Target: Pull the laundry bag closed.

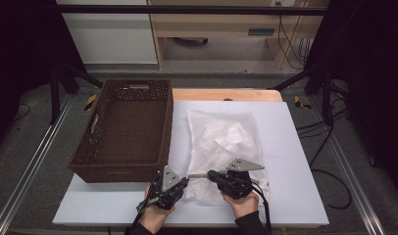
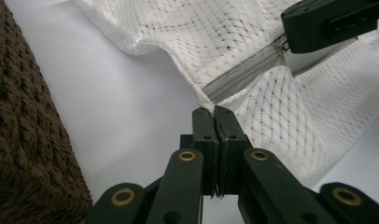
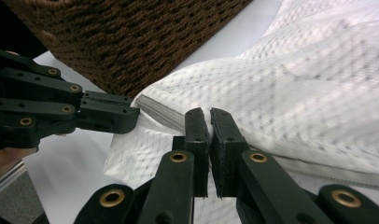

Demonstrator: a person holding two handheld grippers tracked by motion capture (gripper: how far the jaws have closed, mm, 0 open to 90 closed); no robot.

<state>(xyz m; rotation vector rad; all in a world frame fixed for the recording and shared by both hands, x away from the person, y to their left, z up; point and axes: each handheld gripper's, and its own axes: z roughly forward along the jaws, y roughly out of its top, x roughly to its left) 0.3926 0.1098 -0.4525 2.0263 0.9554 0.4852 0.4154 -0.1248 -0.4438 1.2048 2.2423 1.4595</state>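
Zipper (image 2: pixel 246 70) work: we pinch the mesh bag (image 1: pixel 221 134) corner with the left hand-held gripper (image 2: pixel 214 112); right hand-held gripper (image 3: pixel 209 113) clamps the pull, next draw it along.

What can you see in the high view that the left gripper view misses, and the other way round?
The high view alone takes in the whole brown basket, the full white mesh bag and the person's hands. The left gripper view alone brings out the bag's grey zipper, with the left tool shut on the bag's corner. Both show the bag, the basket, the white table and the right tool.
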